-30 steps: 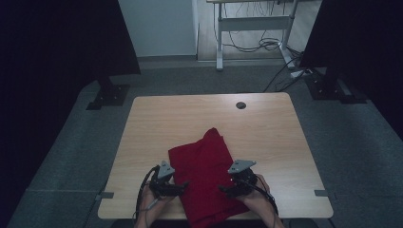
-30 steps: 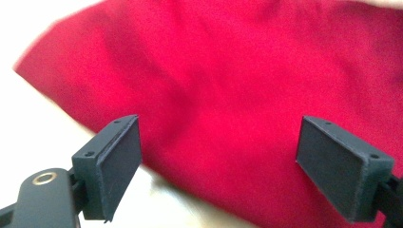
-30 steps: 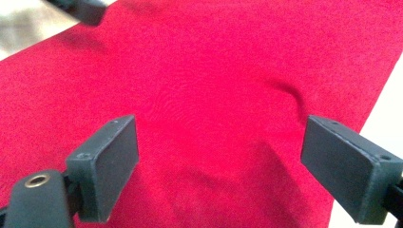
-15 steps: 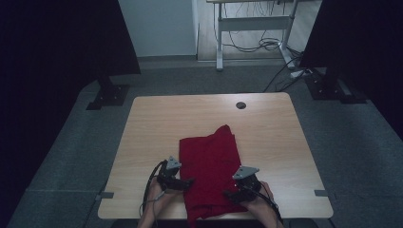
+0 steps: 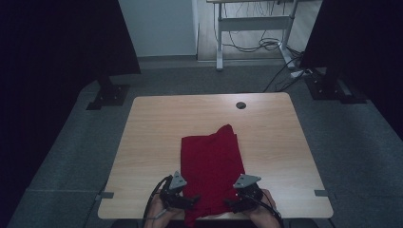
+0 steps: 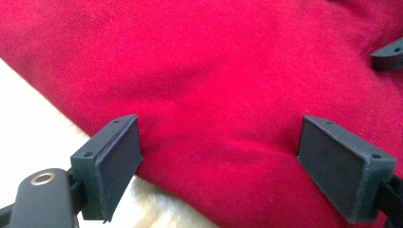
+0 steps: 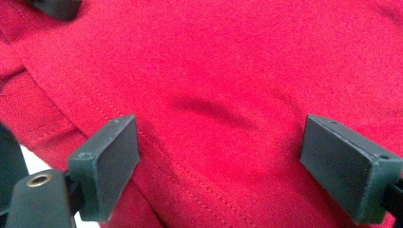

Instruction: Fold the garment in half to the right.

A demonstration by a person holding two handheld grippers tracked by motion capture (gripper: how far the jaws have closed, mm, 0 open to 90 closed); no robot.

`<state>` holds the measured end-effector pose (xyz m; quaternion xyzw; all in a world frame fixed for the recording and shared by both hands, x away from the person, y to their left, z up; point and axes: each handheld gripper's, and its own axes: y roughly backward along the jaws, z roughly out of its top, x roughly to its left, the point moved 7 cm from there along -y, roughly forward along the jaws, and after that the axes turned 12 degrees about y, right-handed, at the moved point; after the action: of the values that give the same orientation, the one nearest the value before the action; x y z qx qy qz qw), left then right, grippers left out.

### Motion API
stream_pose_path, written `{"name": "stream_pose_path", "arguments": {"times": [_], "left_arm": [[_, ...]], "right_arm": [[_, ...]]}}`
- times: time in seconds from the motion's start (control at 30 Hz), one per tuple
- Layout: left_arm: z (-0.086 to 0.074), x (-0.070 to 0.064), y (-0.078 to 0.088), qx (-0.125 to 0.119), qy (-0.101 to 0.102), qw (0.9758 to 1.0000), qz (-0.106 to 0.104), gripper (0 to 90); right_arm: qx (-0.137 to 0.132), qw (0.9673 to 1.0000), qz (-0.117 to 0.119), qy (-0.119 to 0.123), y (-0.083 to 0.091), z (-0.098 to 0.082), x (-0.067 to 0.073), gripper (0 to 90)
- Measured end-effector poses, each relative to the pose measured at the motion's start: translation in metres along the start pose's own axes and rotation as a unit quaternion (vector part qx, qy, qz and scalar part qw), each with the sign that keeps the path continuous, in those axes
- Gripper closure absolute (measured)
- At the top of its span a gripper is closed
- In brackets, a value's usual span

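One red cloth [image 5: 210, 166] on the surface [image 5: 157, 123], folded into a single pile. Two claws at its near edge, a left claw [image 5: 190, 202] and a right claw [image 5: 231, 203], each with two jaws. One dark round hole [image 5: 241, 105] near the far edge. One desk frame [image 5: 252, 28] behind.

Grey carpet floor [image 5: 71, 156], dark curtains [image 5: 57, 38] — white wall [image 5: 157, 28], metal-legged desk [image 5: 252, 23] behind
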<state>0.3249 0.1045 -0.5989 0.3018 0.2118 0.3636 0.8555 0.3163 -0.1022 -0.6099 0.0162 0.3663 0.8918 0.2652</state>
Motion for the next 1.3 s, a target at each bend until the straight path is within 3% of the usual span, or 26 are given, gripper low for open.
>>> {"name": "stream_pose_path", "arguments": {"times": [0.17,0.2,0.23,0.37,0.4,0.43,0.47,0.5,0.53,0.57,0.6,0.63,0.67,0.7,0.77,0.8,1.0,1.2,1.23,1.3], "left_arm": [[0.006,0.002,-0.005,0.003,-0.003,1.0000,0.005,14.8],[0.015,0.004,-0.014,-0.001,-0.001,1.0000,0.008,14.8],[0.016,0.004,-0.014,-0.005,0.002,1.0000,0.006,14.7],[0.016,0.005,-0.009,-0.008,0.009,0.9999,-0.005,14.9],[0.016,0.005,-0.009,-0.008,0.009,0.9999,-0.005,14.9],[0.021,0.015,0.010,-0.035,0.035,0.9987,-0.008,14.9],[0.021,0.015,0.010,-0.035,0.035,0.9987,-0.008,15.0],[0.021,0.015,0.010,-0.035,0.035,0.9987,-0.008,15.0],[0.019,0.032,0.021,-0.045,0.050,0.9977,0.010,15.0],[0.019,0.032,0.021,-0.045,0.050,0.9977,0.010,14.5],[0.019,0.032,0.021,-0.045,0.050,0.9977,0.010,14.5],[0.009,0.052,0.025,-0.045,0.072,0.9960,0.028,14.5],[0.005,0.058,0.025,-0.042,0.080,0.9954,0.031,14.4],[0.002,0.063,0.024,-0.037,0.086,0.9949,0.036,14.4],[0.002,0.063,0.024,-0.037,0.086,0.9949,0.036,14.4],[-0.005,0.076,0.025,-0.022,0.089,0.9945,0.050,14.4],[-0.012,0.081,0.022,-0.006,0.083,0.9945,0.064,14.4],[-0.012,0.082,0.021,-0.007,0.077,0.9945,0.072,13.4],[-0.013,0.084,0.020,-0.009,0.064,0.9942,0.086,13.4],[-0.013,0.084,0.020,-0.009,0.064,0.9942,0.086,12.5]], "right_arm": [[0.006,0.9999,-0.012,0.006,0.001,-0.002,-0.005,13.6],[0.006,0.9999,-0.012,0.006,0.001,-0.002,-0.005,13.7],[0.005,0.9996,-0.027,-0.005,0.004,-0.003,-0.015,13.7],[0.005,0.9994,-0.034,-0.006,0.008,-0.003,-0.016,13.7],[0.013,0.9987,-0.047,-0.010,0.018,-0.004,-0.014,13.7],[0.013,0.9987,-0.047,-0.010,0.018,-0.004,-0.014,14.0],[0.013,0.9987,-0.047,-0.010,0.018,-0.004,-0.014,14.0],[0.020,0.9991,-0.036,-0.013,0.019,-0.009,-0.005,14.0],[0.020,0.9991,-0.036,-0.013,0.019,-0.009,-0.005,14.0],[0.020,0.9991,-0.036,-0.013,0.019,-0.009,-0.005,14.0],[0.006,0.9987,-0.036,-0.036,0.013,-0.012,-0.006,14.0],[0.006,0.9987,-0.036,-0.036,0.013,-0.012,-0.006,13.8],[0.013,0.9980,-0.056,-0.026,0.009,-0.011,-0.006,15.5],[0.012,0.9977,-0.061,-0.027,0.007,-0.010,-0.006,15.6],[0.010,0.9977,-0.062,-0.028,0.006,-0.010,-0.007,15.6],[0.010,0.9977,-0.062,-0.028,0.006,-0.010,-0.007,15.7],[0.011,0.9973,-0.066,-0.031,0.000,-0.005,-0.012,17.4],[0.011,0.9969,-0.070,-0.034,-0.006,0.000,-0.019,18.0],[0.011,0.9969,-0.070,-0.034,-0.006,0.000,-0.019,18.0],[0.011,0.9966,-0.073,-0.036,-0.011,0.003,-0.024,18.0]]}}
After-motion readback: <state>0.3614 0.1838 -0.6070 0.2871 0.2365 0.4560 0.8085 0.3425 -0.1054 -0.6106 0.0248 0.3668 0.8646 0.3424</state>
